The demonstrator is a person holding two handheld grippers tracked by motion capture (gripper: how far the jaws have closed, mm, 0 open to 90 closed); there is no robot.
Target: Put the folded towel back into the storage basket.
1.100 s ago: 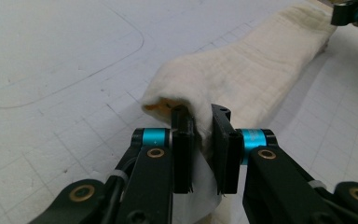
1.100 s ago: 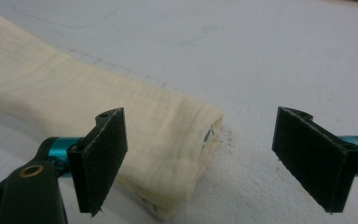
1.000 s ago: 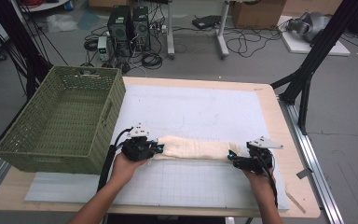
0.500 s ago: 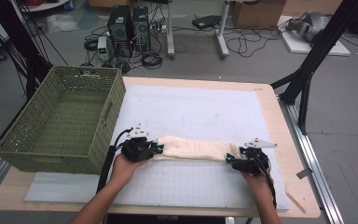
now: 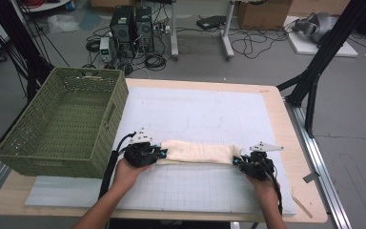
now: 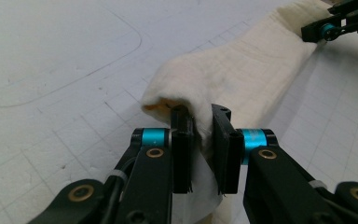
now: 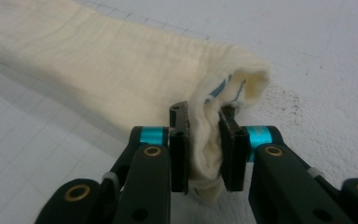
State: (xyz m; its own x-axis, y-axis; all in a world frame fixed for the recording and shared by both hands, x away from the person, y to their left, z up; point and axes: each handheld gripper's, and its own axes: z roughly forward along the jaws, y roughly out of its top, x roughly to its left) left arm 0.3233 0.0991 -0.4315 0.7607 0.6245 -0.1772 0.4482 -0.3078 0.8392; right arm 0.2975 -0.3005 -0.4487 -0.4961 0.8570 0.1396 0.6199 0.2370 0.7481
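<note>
Both ends are now caught: the left claw point(image 5: 158, 153) is pinching one end of the cream towel point(image 5: 198, 151), cloth bunched tight between its jaws, and the right claw point(image 5: 238, 161) has just been closing on the other end, where the right gripper view shows a fold squeezed between its pads. The towel lies folded into a long narrow strip, stretched straight between the two claws, flat on the white mat point(image 5: 205, 114) of the worktop point(image 5: 293, 164). From the left claw it runs ahead toward the other claw; from the right claw it does the same the other way. So the grasping looks done, I'd say, and the lengthwise folding seems finished too. What is left, as I read it, is lifting the strip and bringing one end over to the other for another fold, or carrying it off. The green basket point(image 5: 52, 155) sits just beyond the left claw's outer side, empty as far as I can see, a likely home for the towel.
</note>
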